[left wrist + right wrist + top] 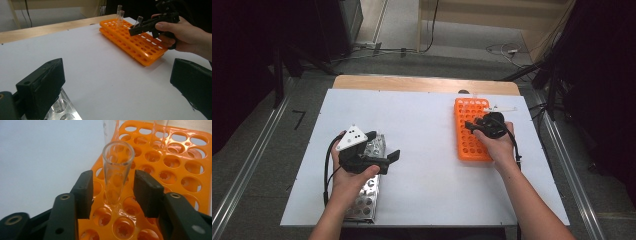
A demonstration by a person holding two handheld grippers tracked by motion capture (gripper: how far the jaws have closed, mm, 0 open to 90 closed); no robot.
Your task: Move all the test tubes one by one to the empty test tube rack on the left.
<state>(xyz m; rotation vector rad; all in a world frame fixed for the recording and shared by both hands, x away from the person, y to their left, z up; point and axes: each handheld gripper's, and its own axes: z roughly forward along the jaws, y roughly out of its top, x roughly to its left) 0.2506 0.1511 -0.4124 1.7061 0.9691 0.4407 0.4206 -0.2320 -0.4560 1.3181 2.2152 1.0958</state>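
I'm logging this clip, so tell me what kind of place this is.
Probably a lab-style recording bench: an orange plastic test-tube rack holding clear glass tubes, a perforated metal rack on a white-covered table, with cables and floor rails around it.

Orange rack (pixel 175 167): glossy moulded plastic. Tube (pixel 116 170): clear, smooth, glassy. Jaws: matt black plastic. Second rack (pixel 369 192): shiny metal. Bench (pixel 422 125): matt white.
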